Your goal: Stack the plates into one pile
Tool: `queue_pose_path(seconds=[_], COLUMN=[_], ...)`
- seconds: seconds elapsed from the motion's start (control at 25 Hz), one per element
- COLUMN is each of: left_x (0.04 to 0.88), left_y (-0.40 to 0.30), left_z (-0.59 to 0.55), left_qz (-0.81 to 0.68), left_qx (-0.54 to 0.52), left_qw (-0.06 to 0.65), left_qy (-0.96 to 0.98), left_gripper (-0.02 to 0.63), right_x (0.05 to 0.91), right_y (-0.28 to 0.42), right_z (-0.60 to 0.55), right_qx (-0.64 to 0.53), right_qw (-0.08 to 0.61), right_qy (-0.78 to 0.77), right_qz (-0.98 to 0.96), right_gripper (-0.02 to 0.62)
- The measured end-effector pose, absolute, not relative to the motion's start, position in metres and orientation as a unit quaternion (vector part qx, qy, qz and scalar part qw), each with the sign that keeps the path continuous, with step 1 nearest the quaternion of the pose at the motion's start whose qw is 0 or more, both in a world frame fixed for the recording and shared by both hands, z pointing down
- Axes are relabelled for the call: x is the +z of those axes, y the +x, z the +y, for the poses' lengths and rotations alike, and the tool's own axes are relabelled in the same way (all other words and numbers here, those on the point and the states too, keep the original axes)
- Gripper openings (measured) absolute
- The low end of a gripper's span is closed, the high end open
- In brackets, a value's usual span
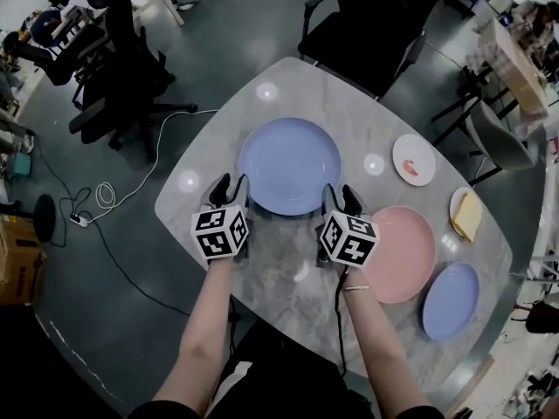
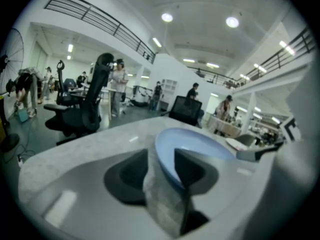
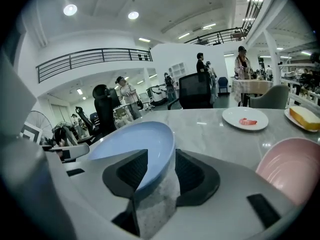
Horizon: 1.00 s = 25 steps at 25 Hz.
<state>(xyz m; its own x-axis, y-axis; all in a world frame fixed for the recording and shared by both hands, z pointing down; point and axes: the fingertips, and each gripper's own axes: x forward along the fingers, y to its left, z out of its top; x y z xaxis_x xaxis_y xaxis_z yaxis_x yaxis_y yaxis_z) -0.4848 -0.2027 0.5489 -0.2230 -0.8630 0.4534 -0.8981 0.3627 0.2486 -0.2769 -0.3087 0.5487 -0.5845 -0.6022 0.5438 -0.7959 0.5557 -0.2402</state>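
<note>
A large light-blue plate [image 1: 289, 164] lies on the marble table [image 1: 278, 279], in the middle. My left gripper [image 1: 229, 190] straddles its near-left rim and my right gripper [image 1: 341, 201] its near-right rim. In the left gripper view the blue plate [image 2: 196, 145] reaches in between the jaws of the left gripper [image 2: 161, 174], with a gap left beside the rim. In the right gripper view the same plate [image 3: 129, 145] sits between the spread jaws of the right gripper [image 3: 161, 171], also with a gap. Both are open. A pink plate [image 1: 400, 253] and a smaller blue plate [image 1: 451, 300] lie to the right.
A small white plate [image 1: 413, 158] with a red scrap stands at the back right, and a plate with a yellow slice [image 1: 467, 215] at the right edge. Office chairs [image 1: 371, 16] ring the table. A cable [image 1: 105, 195] runs over the floor on the left.
</note>
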Motion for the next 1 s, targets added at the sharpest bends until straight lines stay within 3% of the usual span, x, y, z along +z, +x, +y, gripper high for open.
queue_pose_path(seconds=[0.52,0.8,1.0], left_x=[0.577,0.58,0.565], left_y=[-0.492,-0.491,-0.488], left_z=[-0.237,-0.241,-0.231], left_qz=[-0.759,-0.752,-0.758], left_qx=[0.094,0.115,0.109], left_qw=[0.313,0.318,0.307], left_qy=[0.563,0.566,0.565], left_gripper=[0.164,0.084,0.083], right_x=[0.577,0.575,0.55], right_y=[-0.286,-0.291,-0.289], right_z=[-0.313,-0.312,-0.308], right_qx=[0.263,0.259,0.249], right_qw=[0.245,0.239,0.213], right_qy=[0.395,0.4,0.406], right_qz=[-0.845,-0.846,-0.853], right_gripper=[0.149,0.147,0.146])
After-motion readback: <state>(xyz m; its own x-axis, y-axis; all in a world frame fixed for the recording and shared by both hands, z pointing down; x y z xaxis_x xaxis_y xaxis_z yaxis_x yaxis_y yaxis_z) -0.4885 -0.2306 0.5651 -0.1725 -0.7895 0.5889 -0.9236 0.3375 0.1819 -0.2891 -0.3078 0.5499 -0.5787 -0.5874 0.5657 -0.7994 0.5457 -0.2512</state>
